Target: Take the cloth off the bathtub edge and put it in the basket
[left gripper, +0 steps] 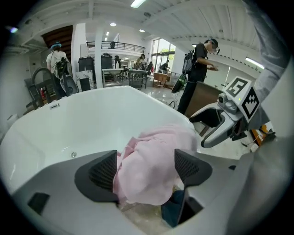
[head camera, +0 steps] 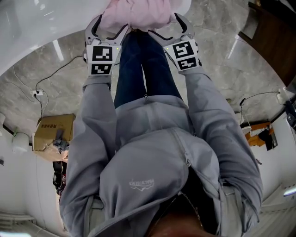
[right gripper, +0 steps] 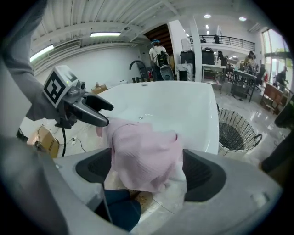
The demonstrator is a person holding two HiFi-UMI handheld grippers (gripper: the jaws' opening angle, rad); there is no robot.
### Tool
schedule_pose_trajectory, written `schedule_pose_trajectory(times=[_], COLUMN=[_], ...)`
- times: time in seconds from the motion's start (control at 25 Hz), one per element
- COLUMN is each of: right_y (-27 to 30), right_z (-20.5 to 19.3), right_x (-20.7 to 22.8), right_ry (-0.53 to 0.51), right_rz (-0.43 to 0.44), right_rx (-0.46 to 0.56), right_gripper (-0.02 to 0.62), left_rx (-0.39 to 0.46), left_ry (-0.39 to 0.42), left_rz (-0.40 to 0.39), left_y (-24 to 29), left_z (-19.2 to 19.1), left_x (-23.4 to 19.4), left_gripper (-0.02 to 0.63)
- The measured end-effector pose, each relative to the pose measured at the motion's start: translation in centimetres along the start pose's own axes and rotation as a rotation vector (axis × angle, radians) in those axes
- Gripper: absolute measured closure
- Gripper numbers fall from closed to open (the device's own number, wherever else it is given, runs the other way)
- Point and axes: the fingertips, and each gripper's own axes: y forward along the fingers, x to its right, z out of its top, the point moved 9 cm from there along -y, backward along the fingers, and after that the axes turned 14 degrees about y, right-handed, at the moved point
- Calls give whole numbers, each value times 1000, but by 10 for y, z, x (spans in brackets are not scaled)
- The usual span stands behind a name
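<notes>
**Cloth still on the tub, both grippers poised over it**

Progress: nothing done yet. Pink cloth (head camera: 134,14) hangs bunched over the edge of the white bathtub (left gripper: 92,114), right in front of the person's legs. The wire basket (right gripper: 235,131) stands on the floor beside the tub, well apart from the cloth, with nothing visible inside it. Left to do: grip, lift off, carry over, drop in.

Left hand-held gripper (left gripper: 144,170): jaws spread wide, with the cloth's hanging fold between the pads. The fabric may brush the near pad, but it is not pinched.

Right hand-held gripper (right gripper: 149,170): jaws also spread wide around the same cloth from the other side. Nothing clamped.

Judgement: approach looks finished, and closing both pairs on the fabric comes next.
</notes>
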Motion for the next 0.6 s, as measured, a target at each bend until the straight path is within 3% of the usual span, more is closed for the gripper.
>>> schedule_pose_trajectory(times=[0.16, 0.32, 0.6], right_y=[10, 22, 41], right_z=[-6, -5, -6], right_x=[6, 10, 6], right_ry=[-64, -158, -311], right_rz=[-39, -55, -72], right_rx=[-62, -118, -243], right_gripper=[127, 126, 124], left_rx=[-117, -228, -314], left_ry=[69, 166, 340], left_rz=[-1, -64, -138], left_y=[8, 23, 43], left_z=[-14, -26, -23], left_x=[-8, -9, 3], left_gripper=[210, 201, 199])
